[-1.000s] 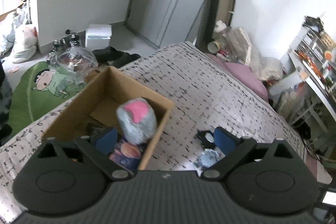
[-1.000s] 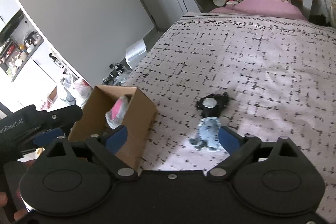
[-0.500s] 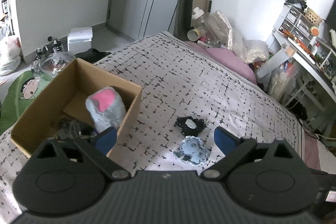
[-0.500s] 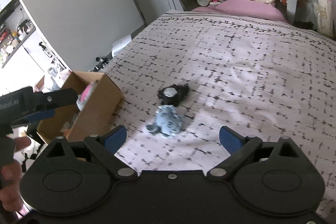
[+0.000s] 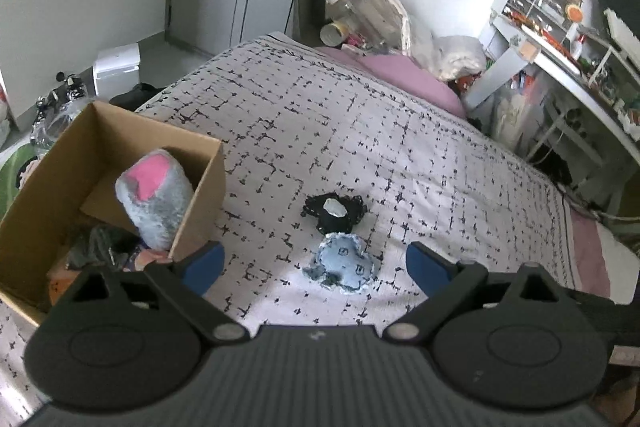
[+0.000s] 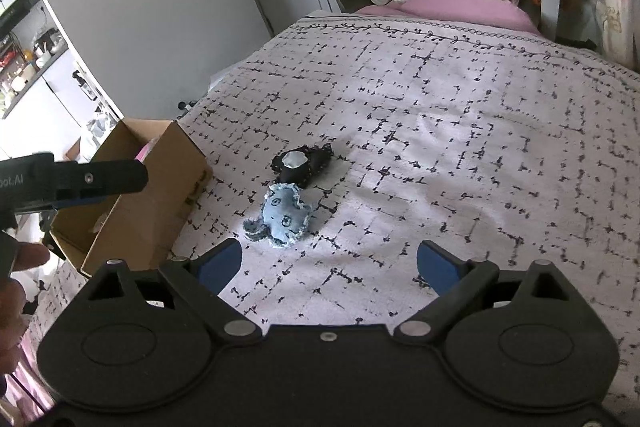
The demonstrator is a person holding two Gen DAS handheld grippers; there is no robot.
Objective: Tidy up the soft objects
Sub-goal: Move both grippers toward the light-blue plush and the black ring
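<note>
The blue soft toy [image 5: 342,262] lay on the patterned bedspread [image 5: 400,131], directly ahead of both of your tools. The black soft toy [image 5: 334,211] with a pale centre lay just beyond it, touching or nearly touching its far edge; the frames did not settle which. In the right wrist view the same pair appeared, the blue soft toy [image 6: 284,217] nearer and the black soft toy [image 6: 300,165] behind it.

Your left gripper [image 5: 314,265] was spread wide and held nothing. Its blue pads [image 5: 202,265] stood on either side of the blue soft toy, clear of it, and above the bedspread. Its left pad sat close to the near corner of the cardboard box [image 5: 200,211]; contact could not be judged.

Your right gripper [image 6: 328,267] was likewise spread wide and empty. The blue soft toy lay just ahead of its left pad [image 6: 218,265], apart from it.

The cardboard box stood on the bedspread to the left of the two toys. A grey plush with a pink patch [image 5: 154,199] stood tilted inside it, leaning against the wall nearest the toys, with darker items beneath it that were too dim to identify. In the right wrist view the cardboard box [image 6: 140,203] showed beside the left gripper [image 6: 100,179], which reached across above its open top.
</note>
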